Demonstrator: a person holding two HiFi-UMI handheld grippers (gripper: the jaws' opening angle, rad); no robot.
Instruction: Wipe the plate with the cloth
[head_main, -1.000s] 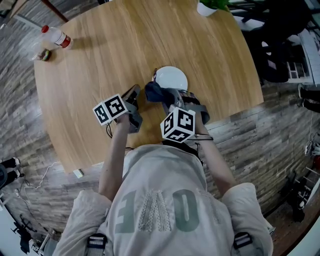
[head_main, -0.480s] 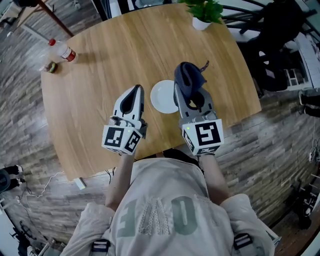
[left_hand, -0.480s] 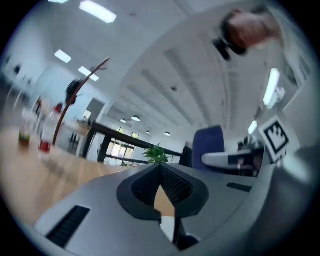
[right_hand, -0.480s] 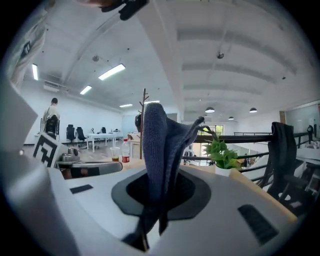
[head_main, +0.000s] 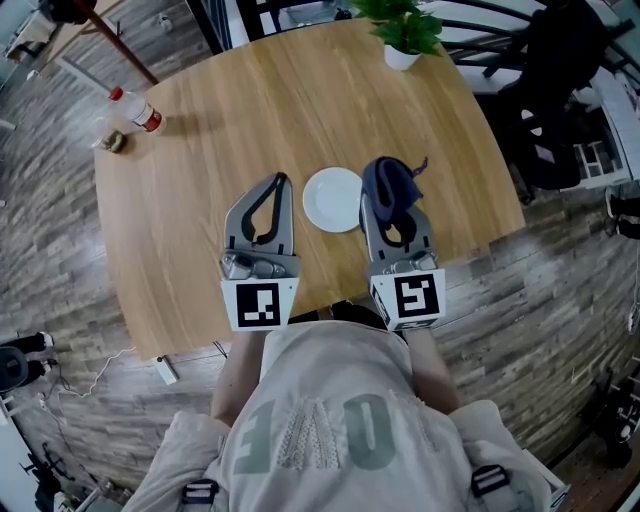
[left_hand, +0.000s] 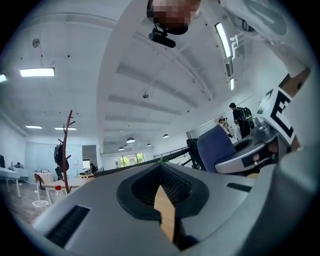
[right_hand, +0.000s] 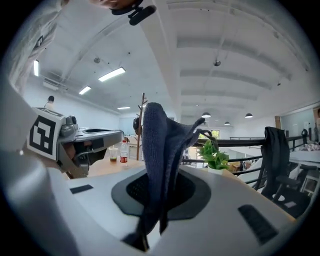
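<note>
A small white plate (head_main: 334, 199) lies bare on the round wooden table (head_main: 200, 130), near its front edge. My two grippers are held up level above the table, one on each side of the plate. The left gripper (head_main: 279, 181) is shut with nothing between its jaws; in the left gripper view only a thin slit shows between them. The right gripper (head_main: 387, 172) is shut on a dark blue cloth (head_main: 392, 186). In the right gripper view the cloth (right_hand: 161, 145) stands up out of the jaws and droops over them.
A plastic bottle with a red cap (head_main: 139, 108) and a small cup (head_main: 114, 143) stand at the table's far left. A potted plant (head_main: 405, 32) stands at the far right edge. Dark chairs (head_main: 560, 90) stand beyond the table's right side.
Both grippers have risen from the table and rolled upright. The right one lifted the cloth off the plate, which now lies uncovered between them.
</note>
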